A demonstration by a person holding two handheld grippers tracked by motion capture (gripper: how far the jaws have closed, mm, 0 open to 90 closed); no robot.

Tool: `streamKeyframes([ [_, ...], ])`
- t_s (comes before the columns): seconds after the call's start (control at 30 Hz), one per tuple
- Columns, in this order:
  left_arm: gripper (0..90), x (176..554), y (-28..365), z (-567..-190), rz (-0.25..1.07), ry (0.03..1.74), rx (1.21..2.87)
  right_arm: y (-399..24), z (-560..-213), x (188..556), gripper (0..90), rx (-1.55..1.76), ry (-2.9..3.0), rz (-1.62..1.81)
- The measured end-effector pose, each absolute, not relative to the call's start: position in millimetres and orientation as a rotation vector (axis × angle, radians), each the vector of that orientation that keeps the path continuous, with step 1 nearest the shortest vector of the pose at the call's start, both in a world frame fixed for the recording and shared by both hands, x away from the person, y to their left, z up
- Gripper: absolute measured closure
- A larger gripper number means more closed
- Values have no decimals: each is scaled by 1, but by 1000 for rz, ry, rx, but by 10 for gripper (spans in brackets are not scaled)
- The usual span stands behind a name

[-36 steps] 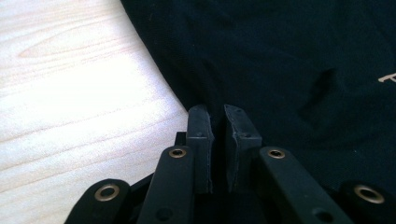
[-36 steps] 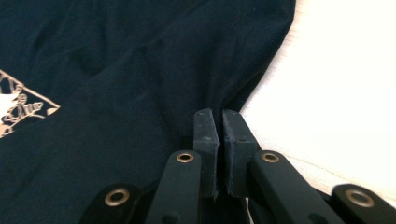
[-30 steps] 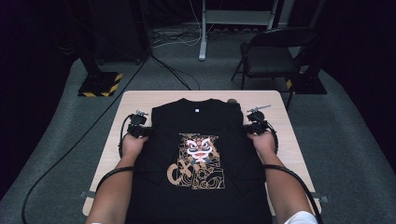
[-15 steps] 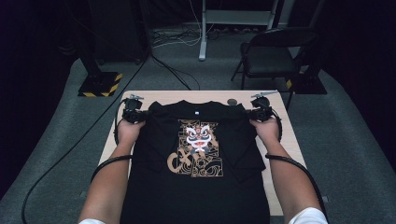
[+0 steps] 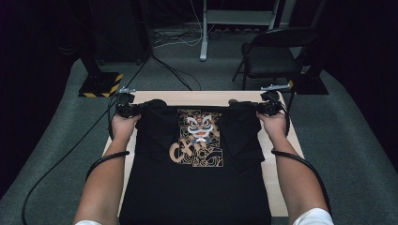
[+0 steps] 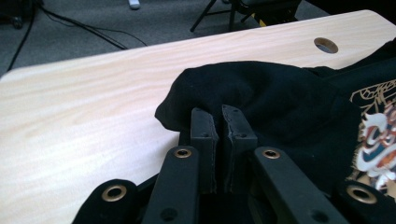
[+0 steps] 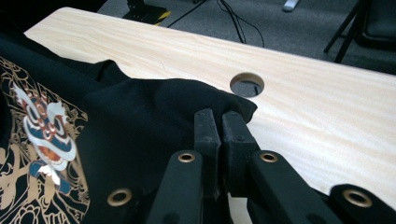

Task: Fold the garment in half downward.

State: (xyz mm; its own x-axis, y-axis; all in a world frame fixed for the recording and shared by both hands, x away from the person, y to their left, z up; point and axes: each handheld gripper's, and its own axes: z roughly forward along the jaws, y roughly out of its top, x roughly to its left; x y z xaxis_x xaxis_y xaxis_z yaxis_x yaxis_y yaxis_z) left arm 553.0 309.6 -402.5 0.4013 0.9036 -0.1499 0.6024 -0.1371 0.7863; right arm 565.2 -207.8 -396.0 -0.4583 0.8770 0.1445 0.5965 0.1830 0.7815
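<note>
We see a black T-shirt (image 5: 197, 154) lying on the worktop (image 5: 281, 154), its top corners pinched by the left claw (image 5: 133, 110) and right claw (image 5: 263, 108). Bunched cloth hides both claws' tips, and the shirt's hem is cut off below.

Dark recording studio or lab, grey carpet floor (image 5: 347, 140), black cables (image 5: 173, 70) trailing across it, hazard-striped stand base (image 5: 101, 84), folding chair (image 5: 272, 54), lone wooden table (image 5: 206, 97) under the lights

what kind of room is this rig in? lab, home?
Most likely a lab or recording studio, not a home. A bare wooden table with a cable hole stands on grey carpet, loose cables run across the floor, there is a hazard-striped stand base, and a folding chair against dark surroundings.
</note>
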Motion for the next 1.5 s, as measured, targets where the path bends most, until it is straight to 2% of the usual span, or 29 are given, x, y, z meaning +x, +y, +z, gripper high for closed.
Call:
streamKeyframes([
  [0.13, 843, 555, 306, -395, 482, 1287, 1851, -205, -394, 566, 861, 1390, 2125, 1152],
  [0.63, 843, 561, 305, -342, 571, 1209, 1811, -203, -345, 572, 860, 1305, 2042, 1220],
  [1.5, 842, 530, 310, -365, 551, 1176, 1821, -200, -350, 539, 858, 1206, 2075, 1242],
])
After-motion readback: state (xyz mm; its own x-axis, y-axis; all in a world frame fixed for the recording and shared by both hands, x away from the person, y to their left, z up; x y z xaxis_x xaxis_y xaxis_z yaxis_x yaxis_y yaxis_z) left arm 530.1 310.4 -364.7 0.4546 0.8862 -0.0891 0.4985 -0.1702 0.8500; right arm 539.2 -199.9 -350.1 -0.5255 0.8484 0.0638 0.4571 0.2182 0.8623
